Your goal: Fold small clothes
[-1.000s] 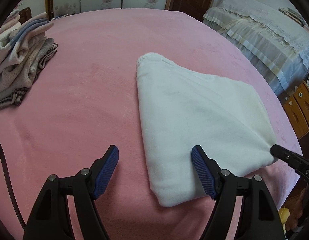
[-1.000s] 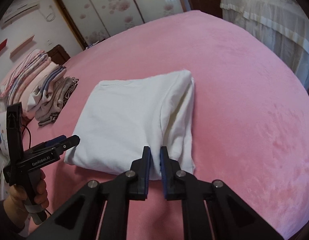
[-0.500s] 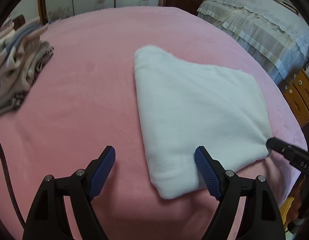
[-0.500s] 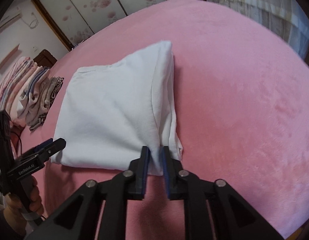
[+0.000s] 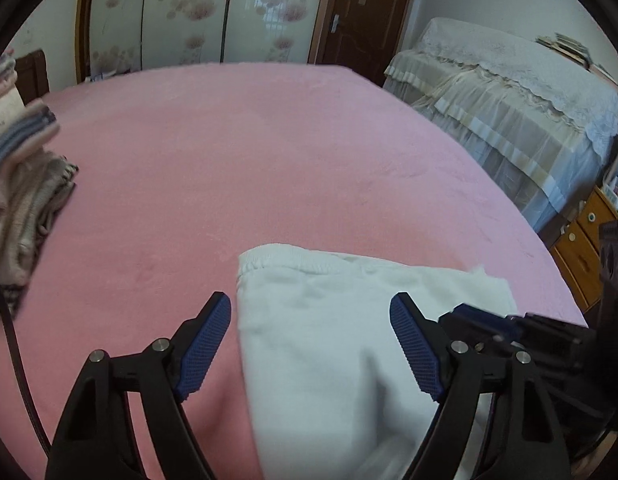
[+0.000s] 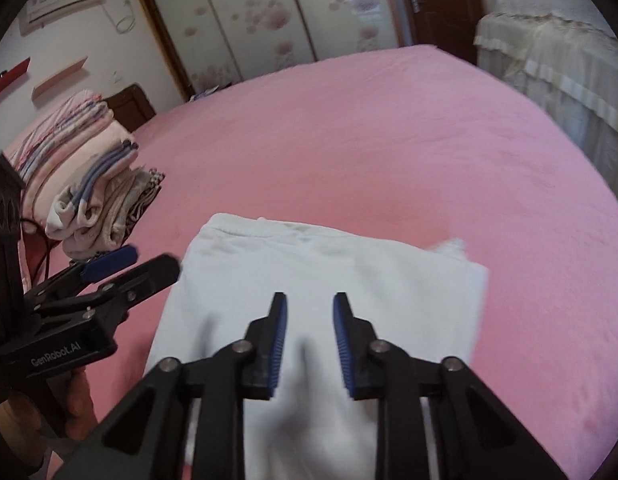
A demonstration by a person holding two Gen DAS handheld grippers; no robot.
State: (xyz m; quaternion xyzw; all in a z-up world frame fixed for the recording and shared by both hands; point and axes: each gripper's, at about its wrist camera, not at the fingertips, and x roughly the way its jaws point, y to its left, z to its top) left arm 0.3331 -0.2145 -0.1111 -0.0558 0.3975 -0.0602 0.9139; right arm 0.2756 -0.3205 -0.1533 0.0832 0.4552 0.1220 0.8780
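Observation:
A white folded garment point(image 5: 329, 340) lies flat on the pink bed cover point(image 5: 269, 160), its elastic hem at the far edge. My left gripper point(image 5: 310, 302) hovers over the garment's left edge. Its jaws are wide apart and closing a little, with no cloth pressed between them. In the right wrist view the garment point(image 6: 309, 272) fills the near middle. My right gripper point(image 6: 309, 300) hangs above it with a narrow gap between the blue pads. Its jaws are closing and nothing is pinched between them. Each gripper also shows in the other's view: right gripper point(image 5: 489, 320), left gripper point(image 6: 129, 264).
A stack of folded clothes point(image 6: 89, 184) sits at the bed's left side, also seen as the stack point(image 5: 17, 200). Lace-covered furniture point(image 5: 509, 112) and wooden drawers point(image 5: 581, 248) stand to the right of the bed. A hand point(image 6: 73, 400) holds the left gripper's handle.
The right gripper has let go of the garment's corner and its jaws have parted. Both grippers have drawn back, so the garment now lies low in both views.

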